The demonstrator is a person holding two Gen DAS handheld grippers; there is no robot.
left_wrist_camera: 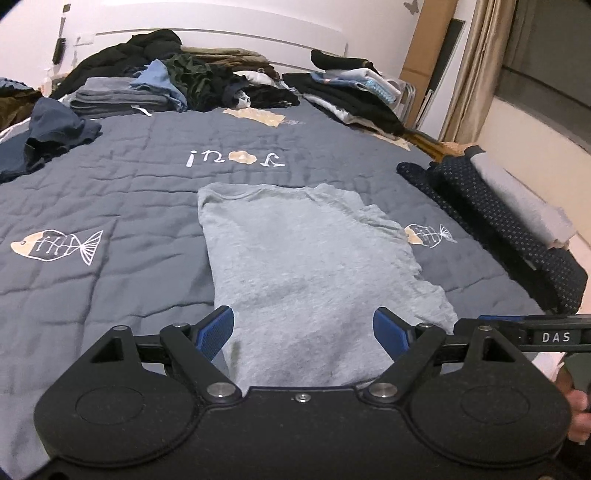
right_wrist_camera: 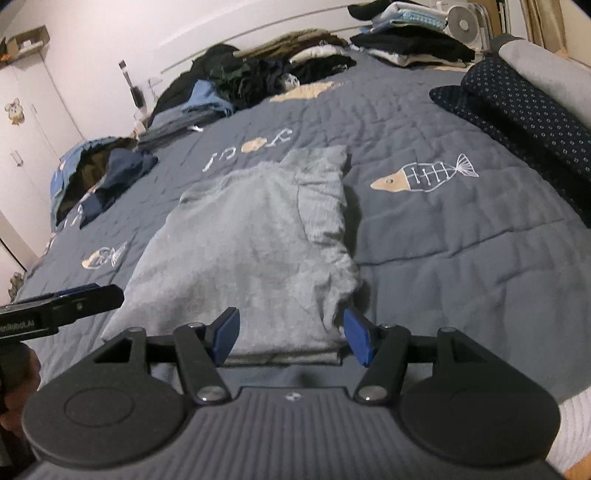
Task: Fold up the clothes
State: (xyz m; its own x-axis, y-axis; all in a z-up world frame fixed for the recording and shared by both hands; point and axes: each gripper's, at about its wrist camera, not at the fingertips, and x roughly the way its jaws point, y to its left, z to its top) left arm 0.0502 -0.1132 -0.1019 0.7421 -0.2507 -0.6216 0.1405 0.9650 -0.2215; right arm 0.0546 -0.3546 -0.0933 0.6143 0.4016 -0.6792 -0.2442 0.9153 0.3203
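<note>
Grey T-shirt [left_wrist_camera: 306, 266], partly folded lengthwise, flat at the middle of a quilted blue-grey bedspread [left_wrist_camera: 110, 192], near hem toward both cameras, one side doubled over along its right edge in the right wrist view. Left gripper [left_wrist_camera: 303, 330] poised just above the shirt's near end, blue pads [left_wrist_camera: 216, 332] spread wide, nothing between them. Right gripper [right_wrist_camera: 291, 338] likewise spread wide over the near hem, gripping nothing; whether either pad touches the cloth cannot be told. Each tool's black body visible at the edge of the other's view, with part of a hand [left_wrist_camera: 578, 413] behind it.

Bedspread stitched with fish-skeleton motifs [left_wrist_camera: 59, 245] and white lettering [left_wrist_camera: 236, 158] just beyond the shirt. Crumpled navy garment [left_wrist_camera: 55, 129] well apart at the far left. Folded grey stack [left_wrist_camera: 110, 98] and a jumbled dark heap of clothes [left_wrist_camera: 192, 74] along the head of the bed, against a white headboard [left_wrist_camera: 221, 35]. Second folded pile, black and pale items [left_wrist_camera: 354, 88], at the far right corner. Dotted navy bedding [left_wrist_camera: 498, 221] rolled along the right edge, a grey roll [left_wrist_camera: 517, 199] on top. White wall behind; beige curtain [left_wrist_camera: 480, 66] to the right; white wardrobe doors [right_wrist_camera: 26, 147] on the left in the right wrist view; small white fan [right_wrist_camera: 463, 22] past the far pile.
</note>
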